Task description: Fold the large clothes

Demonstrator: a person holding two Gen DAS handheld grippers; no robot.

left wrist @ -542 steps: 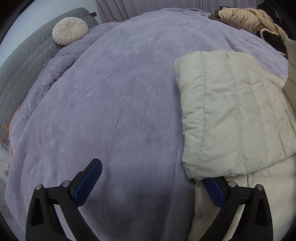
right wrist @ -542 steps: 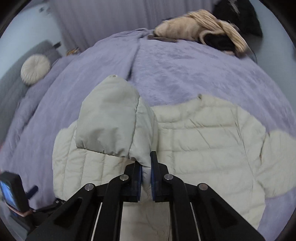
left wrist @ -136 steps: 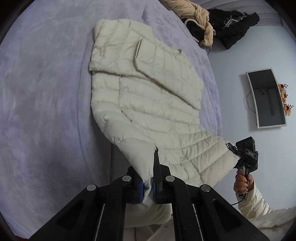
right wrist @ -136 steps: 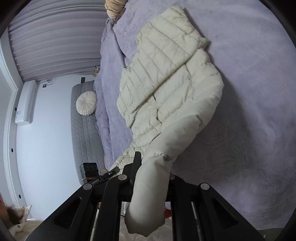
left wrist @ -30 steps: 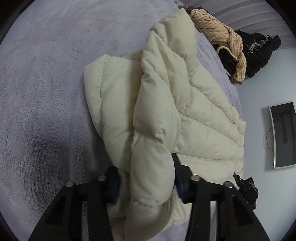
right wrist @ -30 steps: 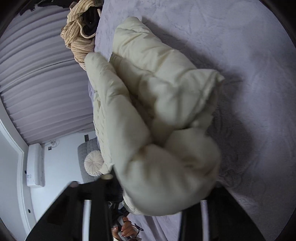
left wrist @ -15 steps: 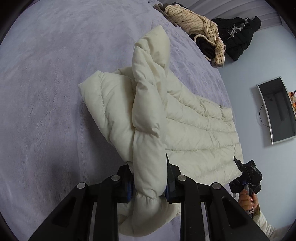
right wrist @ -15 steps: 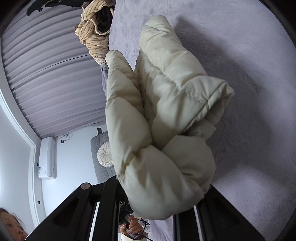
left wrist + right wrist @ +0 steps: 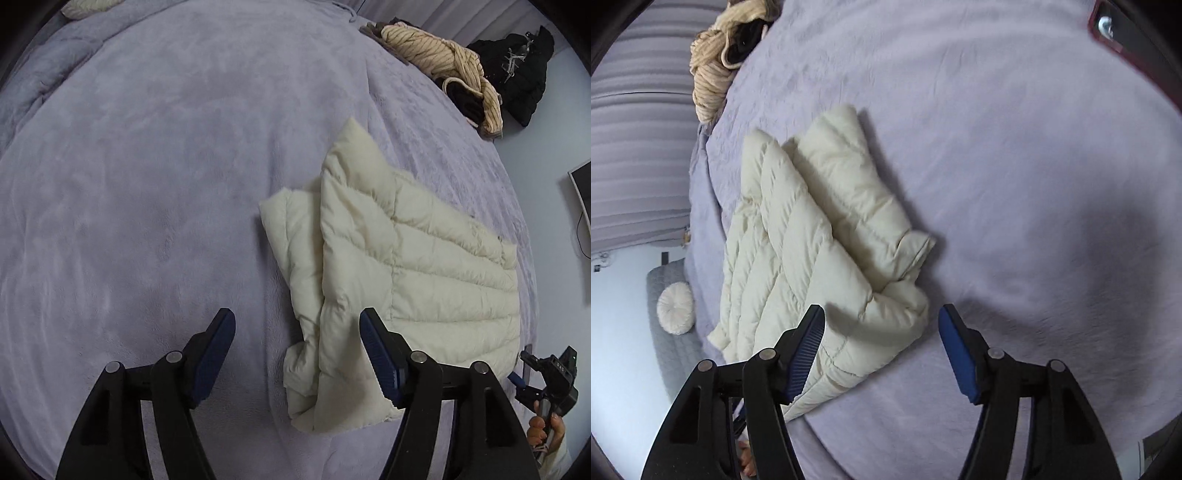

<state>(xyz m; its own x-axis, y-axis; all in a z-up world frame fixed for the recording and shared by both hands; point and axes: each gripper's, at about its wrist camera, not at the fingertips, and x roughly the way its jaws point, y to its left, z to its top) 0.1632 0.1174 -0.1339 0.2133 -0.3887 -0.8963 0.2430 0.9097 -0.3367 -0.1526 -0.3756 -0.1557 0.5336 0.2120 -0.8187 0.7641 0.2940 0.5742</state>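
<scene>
Lavender plush blanket (image 9: 155, 177) covers bed, fills most of both views. Pleated curtains (image 9: 631, 155) at 9 o'clock in right wrist view; grey headboard (image 9: 670, 332) with round cushion (image 9: 675, 308) below them.

Striped beige garment (image 9: 443, 62) and black clothes (image 9: 517, 70) piled at 1 o'clock in left wrist view.

Cream puffer jacket (image 9: 406, 288) lies folded on blanket; in left wrist view long axis runs 11 to 5 o'clock, narrow end toward 11.

Left gripper (image 9: 297, 349) jaws opening, jacket corner between them, pads clear. Right gripper (image 9: 881, 345) jaws opening above jacket edge, gripping nothing.
</scene>
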